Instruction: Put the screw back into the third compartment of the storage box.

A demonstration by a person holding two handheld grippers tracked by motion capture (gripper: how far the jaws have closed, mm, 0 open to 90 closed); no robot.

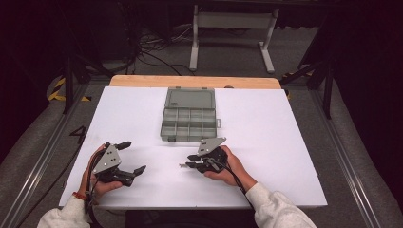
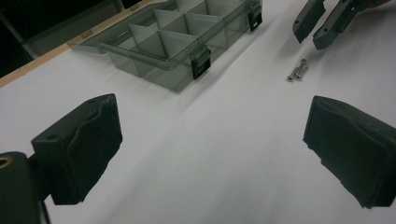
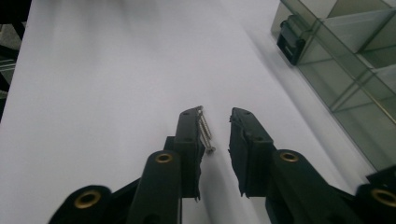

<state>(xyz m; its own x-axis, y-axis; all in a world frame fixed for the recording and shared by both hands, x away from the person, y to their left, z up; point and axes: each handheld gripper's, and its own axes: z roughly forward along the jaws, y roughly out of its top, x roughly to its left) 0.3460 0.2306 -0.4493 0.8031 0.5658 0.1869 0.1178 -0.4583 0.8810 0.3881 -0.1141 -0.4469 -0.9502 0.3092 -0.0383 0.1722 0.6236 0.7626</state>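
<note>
Two small screws (image 2: 297, 71) lying side by side, touching, on the bare white table (image 1: 266, 142), just near of the organizer box (image 1: 189, 122) and in front of its near wall, presumably set there for sorting into one of the open compartments. Box parked centre-far on the table with lid thrown back toward the far edge and black latches (image 2: 201, 64) hanging free, so every cell reachable from above. Right gripper (image 3: 216, 122) brought low over the table, jaws parted narrowly and straddling the spot: screws just inside the left-hand jaw in its own view, not yet pinched, nothing gripped. Right hand (image 1: 231, 167) wrapped round the body, forearm angled in from the near right, tips pointing left toward the screws. Left gripper (image 1: 131, 159) held back at near left, jaws spread wide and empty, aimed across the table toward box and screws, likely on standby. Left hand (image 1: 99, 178) resting near the table's near edge, wrist relaxed
</note>
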